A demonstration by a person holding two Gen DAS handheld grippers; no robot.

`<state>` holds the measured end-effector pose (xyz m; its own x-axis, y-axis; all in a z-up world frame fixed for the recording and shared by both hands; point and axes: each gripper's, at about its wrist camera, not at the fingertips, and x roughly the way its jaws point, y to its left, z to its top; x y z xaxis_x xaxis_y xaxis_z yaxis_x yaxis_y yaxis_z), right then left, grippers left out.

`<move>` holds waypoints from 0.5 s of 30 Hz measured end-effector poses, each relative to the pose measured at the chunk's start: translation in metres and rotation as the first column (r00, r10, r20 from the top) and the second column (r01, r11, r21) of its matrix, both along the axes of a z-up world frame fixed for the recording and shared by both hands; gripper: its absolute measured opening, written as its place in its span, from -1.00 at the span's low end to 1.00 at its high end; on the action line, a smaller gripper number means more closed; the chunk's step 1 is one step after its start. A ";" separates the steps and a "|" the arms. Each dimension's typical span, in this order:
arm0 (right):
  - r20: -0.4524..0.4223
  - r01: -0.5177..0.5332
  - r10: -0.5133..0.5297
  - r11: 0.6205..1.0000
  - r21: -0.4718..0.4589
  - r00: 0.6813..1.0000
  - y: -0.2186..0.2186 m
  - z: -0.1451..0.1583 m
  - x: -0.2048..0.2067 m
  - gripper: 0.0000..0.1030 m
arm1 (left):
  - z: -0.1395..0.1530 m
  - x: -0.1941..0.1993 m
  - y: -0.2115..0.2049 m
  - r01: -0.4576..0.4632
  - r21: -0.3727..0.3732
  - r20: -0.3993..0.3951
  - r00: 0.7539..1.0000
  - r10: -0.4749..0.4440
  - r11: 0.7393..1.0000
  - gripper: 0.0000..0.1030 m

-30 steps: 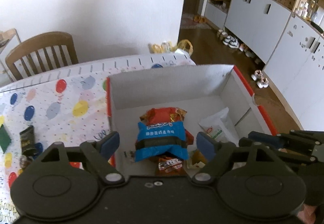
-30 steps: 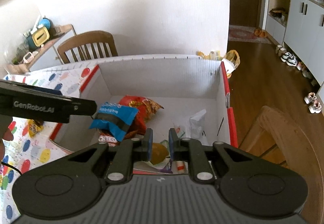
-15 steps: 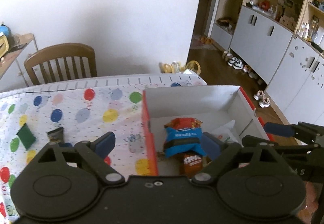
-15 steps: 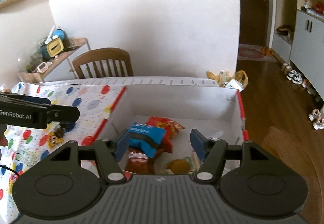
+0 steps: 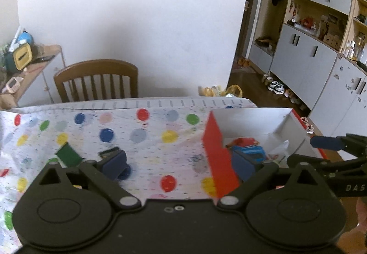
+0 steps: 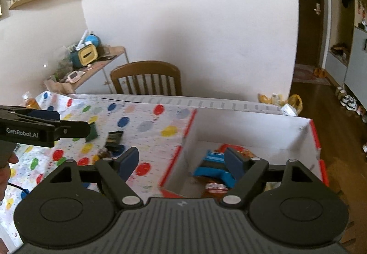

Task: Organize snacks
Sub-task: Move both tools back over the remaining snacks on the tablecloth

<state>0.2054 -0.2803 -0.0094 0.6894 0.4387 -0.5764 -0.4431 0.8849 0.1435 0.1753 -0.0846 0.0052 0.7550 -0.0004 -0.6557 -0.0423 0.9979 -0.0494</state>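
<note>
Snacks are partly sorted: several already lie in the box (image 6: 250,130), the red-edged white carton that serves as the landmark, and a few are still out on the counter (image 5: 146,139) to its left.

Farthest left of the box, on the balloon-print cloth, lies a flat green packet (image 5: 68,154). Nearer the box sits a dark packet (image 6: 114,137), with another small wrapped piece just in front of it, too blurred to name. More small bits show at the cloth's left edge, unclear. These look like what is left to move.

Between those loose packets and the box hangs the left claw (image 5: 181,163), its blue pads standing wide apart after just opening further, nothing between them; one pad lies over the cloth, the other over the box's red left wall.

Inside the box, a blue packet (image 6: 213,168) lies on top of a red bag (image 6: 240,150), a small red-and-white wrapper just in front of them, and a white bag (image 5: 281,148) toward the right wall.

Over the box's near-left corner hangs the right claw (image 6: 183,161), jaws apart and empty, having just been opening.

Judging by this, the job seems well under way but unfinished: both claws are free, and the loose packets left of the box seem the next to collect.
</note>
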 end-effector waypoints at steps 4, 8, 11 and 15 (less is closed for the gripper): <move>0.005 -0.015 0.015 1.000 -0.003 1.000 0.028 0.002 -0.008 0.59 | 0.001 -0.011 0.029 -0.016 -0.007 0.011 1.000 0.016 1.000 0.94; 0.005 -0.024 0.024 1.000 -0.015 1.000 0.057 0.000 -0.013 0.60 | 0.001 -0.021 0.057 -0.032 -0.003 0.021 0.999 0.032 0.999 0.99; 0.005 -0.026 0.026 0.999 -0.028 1.000 0.077 -0.004 -0.016 0.65 | -0.001 -0.026 0.077 -0.047 0.008 0.026 0.999 0.047 0.999 0.99; -0.010 -0.029 0.029 0.999 -0.033 1.000 0.102 -0.011 -0.017 0.66 | -0.008 -0.026 0.105 -0.075 0.001 0.012 0.997 0.075 0.997 0.99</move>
